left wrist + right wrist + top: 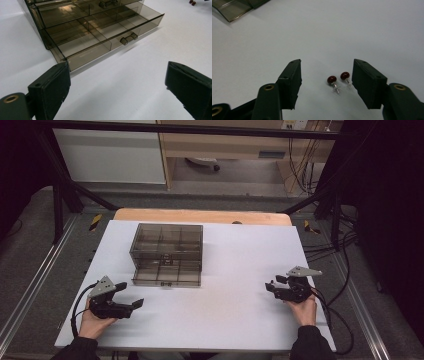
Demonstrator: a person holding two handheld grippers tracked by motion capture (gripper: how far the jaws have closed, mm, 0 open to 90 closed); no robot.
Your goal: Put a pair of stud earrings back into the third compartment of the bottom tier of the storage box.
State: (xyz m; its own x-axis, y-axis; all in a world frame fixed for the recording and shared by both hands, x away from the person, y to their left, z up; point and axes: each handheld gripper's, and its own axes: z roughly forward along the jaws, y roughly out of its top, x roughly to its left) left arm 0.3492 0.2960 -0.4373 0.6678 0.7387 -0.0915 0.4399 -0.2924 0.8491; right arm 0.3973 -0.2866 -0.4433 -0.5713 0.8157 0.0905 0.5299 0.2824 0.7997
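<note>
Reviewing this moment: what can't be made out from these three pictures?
- Two red stud earrings: whether the right gripper jaw pads touch them; the right-hand one lies close to a pad.
- Smoky drawer box: cut off by the top edge in the left gripper view; its upper drawers' contents are unclear.
- Small red things: cropped at the left gripper view's top edge, too small to identify.
- Left gripper: jaws wide apart, nothing between.

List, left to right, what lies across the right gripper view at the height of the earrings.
Left black jaw pad → first dark red ball stud earring with a clear backing → second dark red ball stud earring → right black jaw pad, all over the white tabletop.
</note>
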